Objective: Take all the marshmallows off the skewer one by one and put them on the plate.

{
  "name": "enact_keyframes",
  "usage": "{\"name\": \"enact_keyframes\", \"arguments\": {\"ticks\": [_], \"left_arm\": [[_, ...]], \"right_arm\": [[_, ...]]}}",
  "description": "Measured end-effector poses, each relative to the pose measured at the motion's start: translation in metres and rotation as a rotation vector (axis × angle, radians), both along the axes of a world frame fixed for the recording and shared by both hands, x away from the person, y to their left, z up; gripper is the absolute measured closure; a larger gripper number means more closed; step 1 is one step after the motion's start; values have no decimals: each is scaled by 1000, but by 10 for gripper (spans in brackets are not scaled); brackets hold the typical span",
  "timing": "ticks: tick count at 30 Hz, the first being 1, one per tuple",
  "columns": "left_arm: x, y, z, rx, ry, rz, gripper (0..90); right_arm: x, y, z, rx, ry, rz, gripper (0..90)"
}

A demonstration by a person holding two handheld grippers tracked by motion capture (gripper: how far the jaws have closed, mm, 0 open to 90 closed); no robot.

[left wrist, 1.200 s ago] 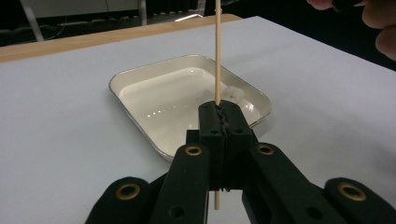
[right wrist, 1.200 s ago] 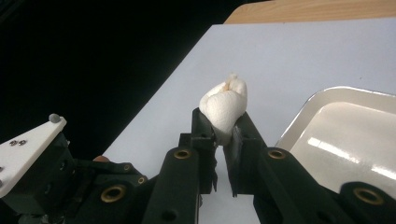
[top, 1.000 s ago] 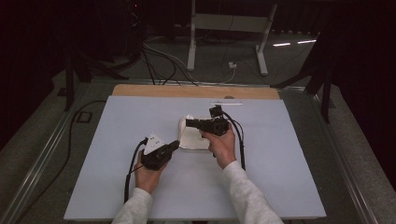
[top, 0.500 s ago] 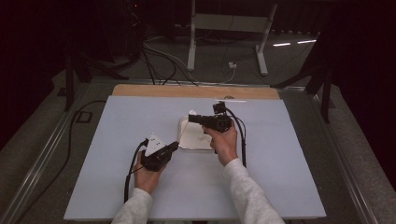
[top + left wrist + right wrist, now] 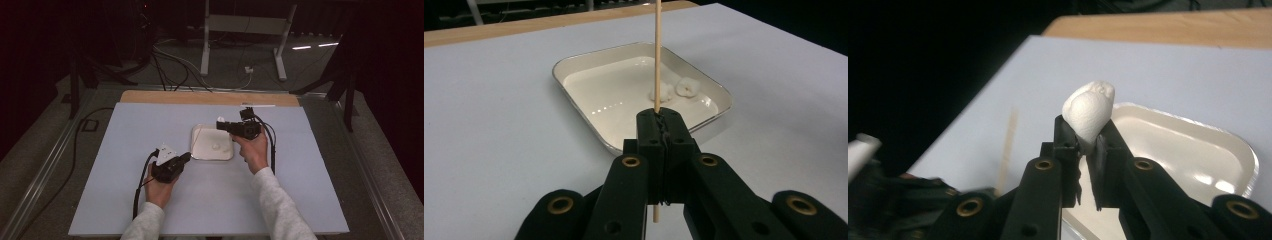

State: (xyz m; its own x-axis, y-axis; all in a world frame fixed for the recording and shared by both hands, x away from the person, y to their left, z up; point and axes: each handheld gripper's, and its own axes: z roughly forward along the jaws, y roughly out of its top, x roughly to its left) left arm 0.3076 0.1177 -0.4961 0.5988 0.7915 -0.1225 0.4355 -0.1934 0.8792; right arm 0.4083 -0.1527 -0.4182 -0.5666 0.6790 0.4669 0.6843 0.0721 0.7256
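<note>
Marshmallow, soft and white, is pinched between the jaws of the right gripper, lifted above the shallow cream square tray on the pale blue tabletop. The left gripper has its jaws pressed on one thin upright wooden skewer. I judge picking is done; threading the piece on the stick is not yet done. Two marshmallows lie in the tray, so three in all.

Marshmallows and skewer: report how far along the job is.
Done: the left gripper is shut on the skewer, held upright, and the right gripper has a marshmallow pinched above the tray. In hand: bringing the two together. Left: nothing is threaded yet, and two marshmallows remain in the tray.
</note>
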Motion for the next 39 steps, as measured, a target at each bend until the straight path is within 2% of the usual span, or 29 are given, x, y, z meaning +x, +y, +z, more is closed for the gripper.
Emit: {"name": "enact_keyframes", "arguments": {"ticks": [5,11,17,21,27,34,36,39], "left_arm": [[1,4,2,-23,1,11,900],[1,5,2,-32,5,17,900],[1,4,2,-34,8,13,900],[1,4,2,-40,10,16,900],[1,2,3,-50,15,17,900],[7,-4,1,-52,35,14,900],[9,-7,0,-56,45,10,900],[12,-13,-3,-39,62,-1,900]], "right_arm": [[2,1,-16,-57,32,-12,818],[2,6,-38,-159,100,24,773],[0,10,-52,-203,122,42,594],[-1,10,-53,-220,118,35,486],[-3,11,-54,-239,109,56,348],[-3,15,-57,-239,91,95,247],[-4,16,-57,-242,75,117,216],[-7,18,-57,-270,30,149,187]]}}
